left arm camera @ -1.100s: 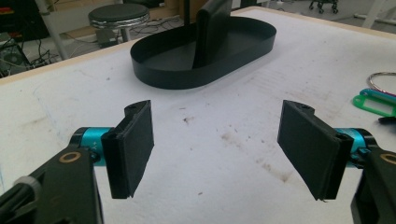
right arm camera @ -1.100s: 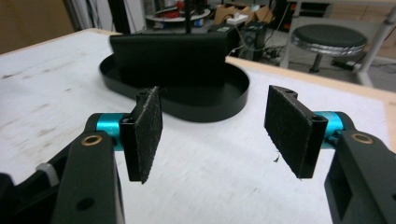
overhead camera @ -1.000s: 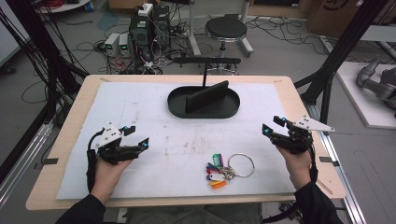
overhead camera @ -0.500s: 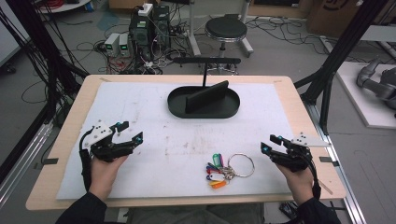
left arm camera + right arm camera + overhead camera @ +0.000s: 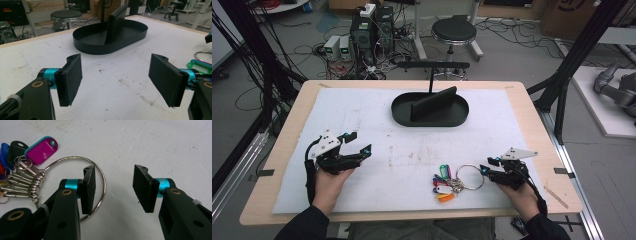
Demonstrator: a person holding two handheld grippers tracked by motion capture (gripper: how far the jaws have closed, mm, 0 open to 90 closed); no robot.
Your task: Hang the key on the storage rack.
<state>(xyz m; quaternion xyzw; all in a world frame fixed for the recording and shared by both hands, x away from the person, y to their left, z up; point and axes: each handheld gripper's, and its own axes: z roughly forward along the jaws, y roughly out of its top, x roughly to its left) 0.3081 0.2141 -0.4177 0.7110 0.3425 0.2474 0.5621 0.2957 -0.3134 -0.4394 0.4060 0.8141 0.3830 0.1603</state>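
White bench (image 5: 362,115) from above; up close, the right hand-held gripper (image 5: 113,187), jaws closing yet unclenched, straddles the key ring's (image 5: 100,173) rim.

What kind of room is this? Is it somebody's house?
Probably not a house: it looks like a lab or workshop. Computer boxes and tangled cables lie on the bare floor behind the table, black metal frame poles stand around it, and a work stool waits nearby.
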